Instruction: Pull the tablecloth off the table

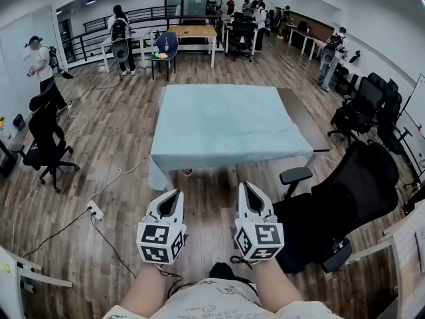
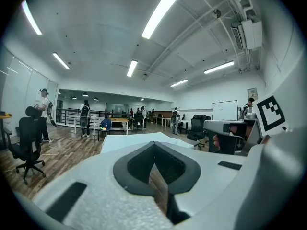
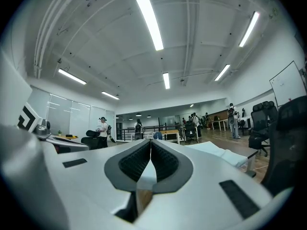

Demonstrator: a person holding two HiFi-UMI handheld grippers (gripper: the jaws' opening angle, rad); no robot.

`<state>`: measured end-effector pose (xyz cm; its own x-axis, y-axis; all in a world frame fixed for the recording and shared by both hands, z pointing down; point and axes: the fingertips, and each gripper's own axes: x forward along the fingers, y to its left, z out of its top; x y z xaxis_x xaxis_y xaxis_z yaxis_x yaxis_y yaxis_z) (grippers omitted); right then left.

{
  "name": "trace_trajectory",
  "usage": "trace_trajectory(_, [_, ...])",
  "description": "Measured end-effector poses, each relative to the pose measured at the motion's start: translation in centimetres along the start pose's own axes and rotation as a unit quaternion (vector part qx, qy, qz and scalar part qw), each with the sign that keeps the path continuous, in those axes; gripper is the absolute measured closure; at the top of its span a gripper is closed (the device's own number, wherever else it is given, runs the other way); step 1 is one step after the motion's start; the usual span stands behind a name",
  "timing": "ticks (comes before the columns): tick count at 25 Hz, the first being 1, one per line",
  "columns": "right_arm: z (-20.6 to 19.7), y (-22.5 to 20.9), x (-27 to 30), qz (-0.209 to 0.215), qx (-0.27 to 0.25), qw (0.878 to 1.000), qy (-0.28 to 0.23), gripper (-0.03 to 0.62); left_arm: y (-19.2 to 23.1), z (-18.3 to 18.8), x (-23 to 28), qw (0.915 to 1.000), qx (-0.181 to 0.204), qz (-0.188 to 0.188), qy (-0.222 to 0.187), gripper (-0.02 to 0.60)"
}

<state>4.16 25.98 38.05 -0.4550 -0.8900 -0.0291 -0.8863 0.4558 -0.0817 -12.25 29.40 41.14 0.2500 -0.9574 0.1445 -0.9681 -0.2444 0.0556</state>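
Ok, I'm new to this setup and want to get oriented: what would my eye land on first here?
The pale blue tablecloth fills the middle of the head view, draped over the near edge of a table whose brown top shows bare on the right. Below it, the left gripper and right gripper sit side by side short of the table, jaws shut and empty. A black chair stands at the right.

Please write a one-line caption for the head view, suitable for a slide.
Left tongs and right tongs, both shut and empty, hover before the table partly covered by a light blue tablecloth.
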Motion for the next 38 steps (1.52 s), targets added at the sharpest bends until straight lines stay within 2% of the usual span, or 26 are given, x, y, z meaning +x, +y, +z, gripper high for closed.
trace_trajectory(7, [0.1,-5.2,7.9,0.001,-0.002,1.0,0.0,0.58,1.8,1.9,9.1,0.9999,0.007,0.008,0.0,0.572])
trace_trajectory(17, [-0.4,-14.6,16.6,-0.01,-0.007,1.0,0.016,0.58,1.4,3.9,22.3,0.9999,0.01,0.012,-0.002,0.572])
trace_trajectory(23, [-1.3,-17.7,20.2,-0.016,-0.009,0.999,0.03,0.58,1.8,2.8,26.9,0.9998,0.001,0.009,0.017,0.572])
trace_trajectory(30, [-2.6,-20.2,24.9,-0.029,-0.007,0.999,0.039,0.579,3.7,2.8,31.9,0.9999,-0.005,0.004,0.015,0.572])
trace_trajectory(38, [-4.9,-23.8,31.7,-0.055,-0.006,0.996,0.063,0.579,7.3,2.0,40.1,0.9992,-0.017,-0.008,0.034,0.572])
